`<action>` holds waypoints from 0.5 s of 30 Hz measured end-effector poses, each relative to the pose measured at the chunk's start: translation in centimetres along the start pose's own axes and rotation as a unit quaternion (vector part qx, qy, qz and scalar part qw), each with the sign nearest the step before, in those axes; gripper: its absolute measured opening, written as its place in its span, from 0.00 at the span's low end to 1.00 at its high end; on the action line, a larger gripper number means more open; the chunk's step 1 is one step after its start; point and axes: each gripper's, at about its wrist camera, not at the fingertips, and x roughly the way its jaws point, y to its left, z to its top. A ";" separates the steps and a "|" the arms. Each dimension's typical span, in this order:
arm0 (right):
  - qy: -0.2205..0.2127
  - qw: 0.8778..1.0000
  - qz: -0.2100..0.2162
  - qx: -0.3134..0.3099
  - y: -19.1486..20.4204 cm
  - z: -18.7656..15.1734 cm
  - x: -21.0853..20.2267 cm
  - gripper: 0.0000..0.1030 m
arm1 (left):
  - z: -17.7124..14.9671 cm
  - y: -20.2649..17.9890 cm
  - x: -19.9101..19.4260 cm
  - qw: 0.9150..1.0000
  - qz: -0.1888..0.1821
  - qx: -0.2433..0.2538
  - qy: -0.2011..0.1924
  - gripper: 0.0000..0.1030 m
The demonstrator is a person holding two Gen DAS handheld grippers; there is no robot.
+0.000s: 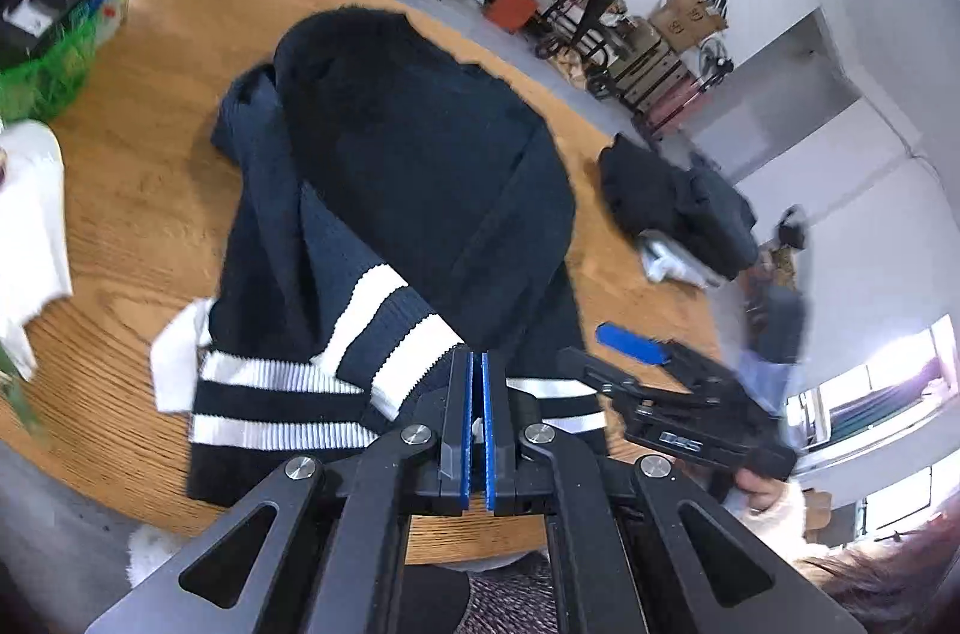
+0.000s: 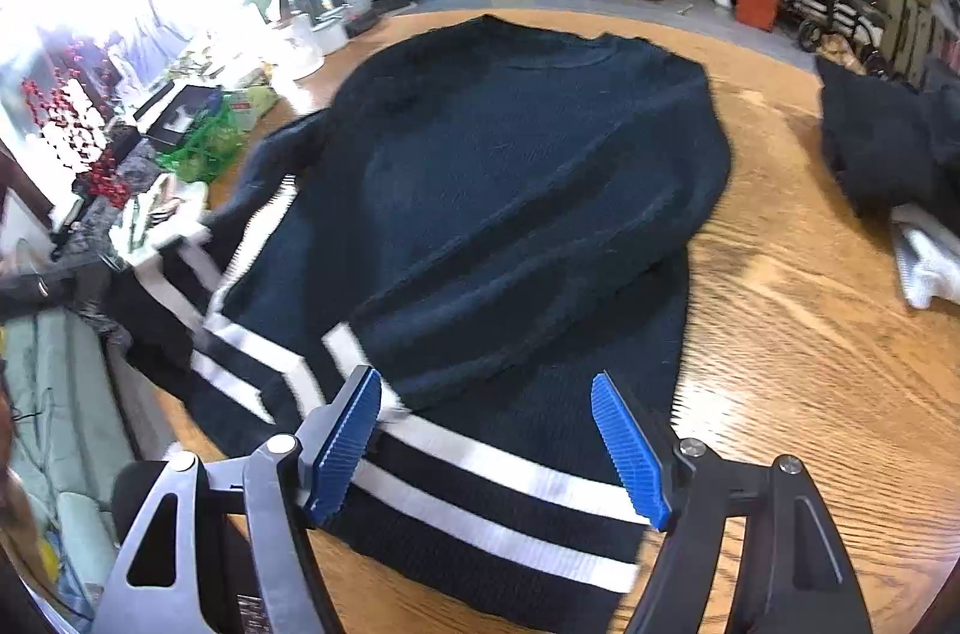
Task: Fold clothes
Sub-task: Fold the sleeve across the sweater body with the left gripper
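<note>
Two grippers work over a dark knit sweater (image 2: 510,190) spread on the round wooden table (image 2: 810,334). Nearest, the left gripper (image 1: 478,430) has its blue pads pressed together; a scrap of white shows in the slit, though whether any cloth is pinched there is hard to tell. The right gripper (image 2: 495,445) stands wide over the striped hem (image 2: 480,490), holding nothing.

Judging by the ribbed knit, the sweater should be soft, limp and fairly heavy, sagging from any single pinch; the thick hem corners and the striped cuff (image 1: 384,322) look like the firmest places to grip. One sleeve already lies folded across the body.

Farther off, a heap of dark clothes (image 1: 678,208) sits near the table's edge, its pieces impossible to separate. The sweater's left side drapes past the rim, partly out of sight.
</note>
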 end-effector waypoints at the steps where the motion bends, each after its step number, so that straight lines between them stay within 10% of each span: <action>1: -0.002 1.000 0.003 -0.005 0.5 0.0 0.0 0.74 | -0.3 0.2 1.0 1.000 0.002 -0.008 0.012 0.02; 7: -0.007 0.999 0.002 -0.053 3.3 -0.8 -0.3 0.73 | -2.3 1.3 4.5 0.996 0.020 -0.042 0.074 0.10; 11: -0.016 0.995 0.005 -0.097 5.0 -1.1 -0.5 0.63 | -2.3 2.9 1.7 0.997 0.032 -0.071 0.024 0.47; 15: -0.016 0.990 0.021 -0.141 7.6 -1.2 0.2 0.50 | -2.2 5.2 -2.0 0.992 0.044 -0.112 -0.040 0.53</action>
